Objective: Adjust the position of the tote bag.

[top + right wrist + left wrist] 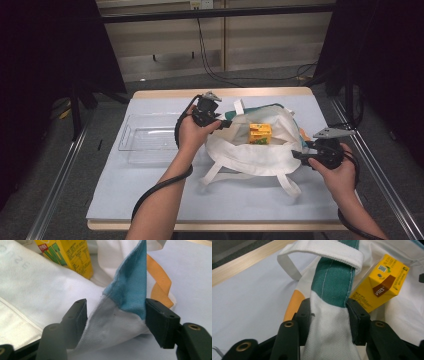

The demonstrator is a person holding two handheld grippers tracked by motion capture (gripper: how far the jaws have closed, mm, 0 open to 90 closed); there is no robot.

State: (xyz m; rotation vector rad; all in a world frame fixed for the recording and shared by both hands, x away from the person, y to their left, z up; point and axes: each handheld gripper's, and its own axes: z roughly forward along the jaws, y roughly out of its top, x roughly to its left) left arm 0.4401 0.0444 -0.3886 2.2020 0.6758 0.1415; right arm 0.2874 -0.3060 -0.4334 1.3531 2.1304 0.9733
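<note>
The table (150, 200), spread with a pale blue-grey sheet, carries everything here, and the white cloth bag (250, 150) lying right of its middle serves as the landmark. The bag is white with teal, blue and orange patches, its mouth pulled apart, its white straps trailing off the near side toward the person.

Left of the bag, touching or nearly touching its edge, stands a clear plastic tray (131, 131).

The left gripper (223, 123) is at the bag's far-left rim, held in the person's left hand (192, 135). In the left gripper view the jaws bracket a bunched fold of the bag (329, 322) — white cloth with a teal panel — and both pads press against it, so this gripper grips the rim. A white strap (324, 252) crosses above the fold.

The right gripper (296, 155) is at the bag's right rim, in the right hand (340, 172). In the right gripper view a peaked fold of the bag (125, 310), blue over white, stands between the jaws — the right-hand pad touches it, while the cloth meets the left-hand pad only low down, so the jaws are at middling width around the fold rather than plainly clamping it.

Inside the bag, on its open floor, sits a yellow drink carton (260, 133), between the two grippers and closer to the far rim.
</note>
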